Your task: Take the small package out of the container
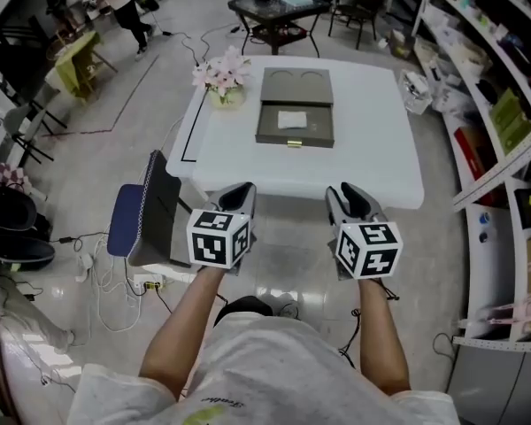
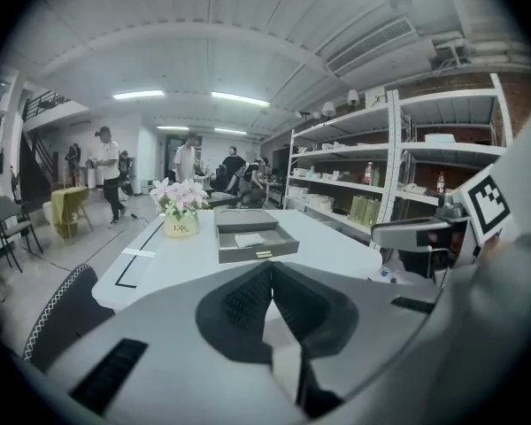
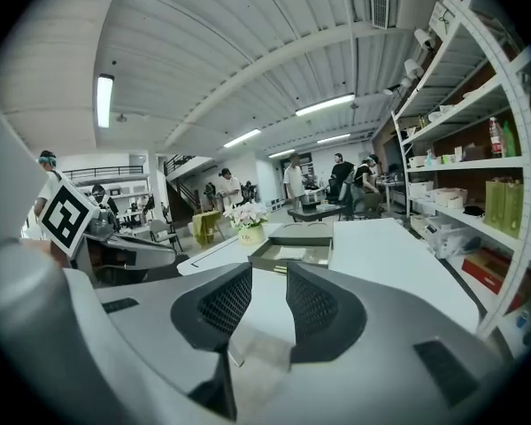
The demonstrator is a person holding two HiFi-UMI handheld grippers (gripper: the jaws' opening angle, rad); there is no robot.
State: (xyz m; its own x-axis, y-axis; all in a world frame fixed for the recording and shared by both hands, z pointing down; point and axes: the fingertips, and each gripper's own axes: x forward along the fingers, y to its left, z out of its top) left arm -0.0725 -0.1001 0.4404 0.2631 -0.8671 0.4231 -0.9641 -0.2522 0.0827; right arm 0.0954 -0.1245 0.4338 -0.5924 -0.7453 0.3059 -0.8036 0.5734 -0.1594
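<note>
Near side: left gripper [image 1: 239, 193] jaws together; right gripper [image 1: 352, 196] jaws apart, nothing between. Far: small package [image 1: 293, 119] inside container [image 1: 270, 124] on table [image 1: 372, 149].

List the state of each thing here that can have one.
left claw: shut, nothing in it
right claw: open, nothing between its jaws
container: on the table, drawer pulled out
small package: lying flat in the open drawer
flower pot: upright on the table
</note>
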